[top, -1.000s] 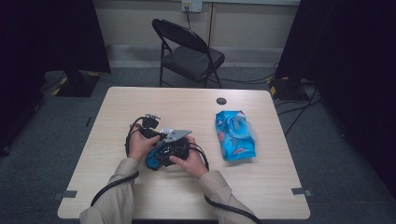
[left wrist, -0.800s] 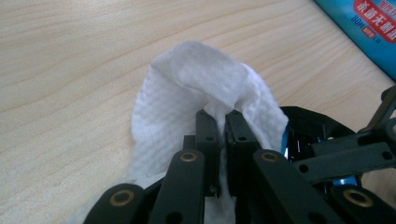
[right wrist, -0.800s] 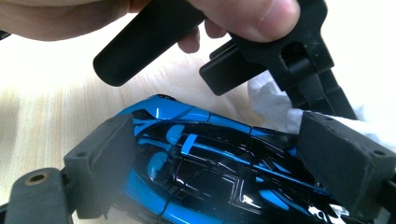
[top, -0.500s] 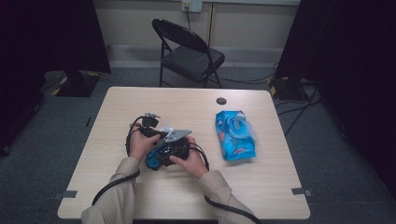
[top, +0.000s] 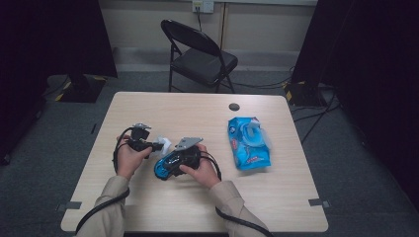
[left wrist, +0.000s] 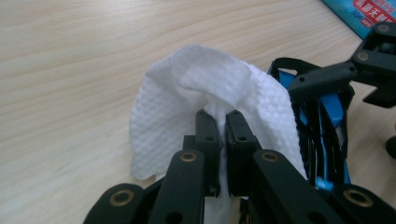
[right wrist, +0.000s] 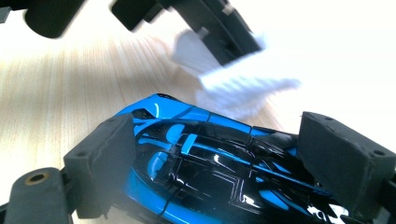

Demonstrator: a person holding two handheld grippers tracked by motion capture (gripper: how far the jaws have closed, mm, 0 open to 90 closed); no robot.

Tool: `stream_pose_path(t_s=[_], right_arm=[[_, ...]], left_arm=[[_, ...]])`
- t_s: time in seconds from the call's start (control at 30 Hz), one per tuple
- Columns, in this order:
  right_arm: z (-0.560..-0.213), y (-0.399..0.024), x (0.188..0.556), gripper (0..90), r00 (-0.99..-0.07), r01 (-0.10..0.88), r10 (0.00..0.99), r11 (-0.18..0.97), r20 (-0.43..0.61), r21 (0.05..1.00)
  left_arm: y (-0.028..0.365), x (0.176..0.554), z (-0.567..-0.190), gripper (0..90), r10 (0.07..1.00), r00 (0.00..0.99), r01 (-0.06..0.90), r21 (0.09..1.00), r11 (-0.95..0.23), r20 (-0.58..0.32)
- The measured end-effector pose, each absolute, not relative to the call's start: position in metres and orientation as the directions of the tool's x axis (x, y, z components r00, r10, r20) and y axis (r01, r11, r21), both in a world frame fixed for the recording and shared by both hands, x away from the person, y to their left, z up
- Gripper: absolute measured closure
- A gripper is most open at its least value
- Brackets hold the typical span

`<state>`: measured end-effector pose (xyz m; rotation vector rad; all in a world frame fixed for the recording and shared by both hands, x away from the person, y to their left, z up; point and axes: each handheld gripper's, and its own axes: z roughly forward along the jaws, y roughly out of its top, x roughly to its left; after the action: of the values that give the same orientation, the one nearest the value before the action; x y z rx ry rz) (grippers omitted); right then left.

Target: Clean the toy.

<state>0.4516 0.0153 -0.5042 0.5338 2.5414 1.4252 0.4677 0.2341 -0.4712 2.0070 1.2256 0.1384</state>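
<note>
A blue and black toy car (top: 164, 168) lies low over the table, and my right gripper (top: 174, 160) is shut on it. In the right gripper view the car (right wrist: 210, 163) sits lengthwise between the two pads (right wrist: 105, 158), which press on its ends. My left gripper (top: 154, 145) is shut on a white wet wipe (top: 163, 143) just left of the car. In the left gripper view the wipe (left wrist: 205, 93) bunches around the closed fingertips of that gripper (left wrist: 223, 116), with the car (left wrist: 327, 116) close at the right.
A blue pack of wet wipes (top: 249, 142) lies on the table's right half, its flap lifted. A small black disc (top: 234, 106) sits near the far edge. A black folding chair (top: 200, 57) stands behind the table.
My left gripper has moved left with the wipe, away from the car. The right gripper and the car have stayed put.
</note>
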Motion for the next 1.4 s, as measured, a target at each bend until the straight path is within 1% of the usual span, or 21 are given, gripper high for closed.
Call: stream_pose_path(t_s=[0.13,0.37,0.57,0.73,0.9,1.03,1.4], right_arm=[[-0.504,0.015,0.452,11.7,-0.919,0.221,0.393,0.476,0.020,0.851],[-0.504,0.015,0.452,11.7,-0.919,0.222,0.393,0.476,0.020,0.851],[-0.504,0.015,0.452,11.7,-0.919,0.222,0.393,0.476,0.020,0.851],[-0.504,0.015,0.452,11.7,-0.920,0.221,0.392,0.476,0.019,0.851],[-0.504,0.015,0.452,11.7,-0.920,0.220,0.392,0.476,0.019,0.851],[-0.504,0.015,0.452,11.7,-0.920,0.220,0.392,0.476,0.019,0.851],[-0.504,0.015,0.452,11.7,-0.920,0.221,0.392,0.476,0.019,0.851]], left_arm=[[0.246,0.456,-0.468,86.2,0.804,0.531,0.712,0.656,-0.251,-0.268],[0.264,0.438,-0.466,86.2,0.810,0.522,0.712,0.659,-0.240,-0.269],[0.271,0.425,-0.468,86.2,0.815,0.513,0.717,0.656,-0.234,-0.269],[0.270,0.421,-0.473,86.2,0.821,0.511,0.728,0.636,-0.255,-0.256],[0.262,0.420,-0.481,86.2,0.814,0.516,0.735,0.625,-0.262,-0.266],[0.256,0.422,-0.484,86.2,0.806,0.534,0.735,0.612,-0.293,-0.255],[0.244,0.430,-0.485,86.3,0.803,0.540,0.738,0.602,-0.306,-0.253]])
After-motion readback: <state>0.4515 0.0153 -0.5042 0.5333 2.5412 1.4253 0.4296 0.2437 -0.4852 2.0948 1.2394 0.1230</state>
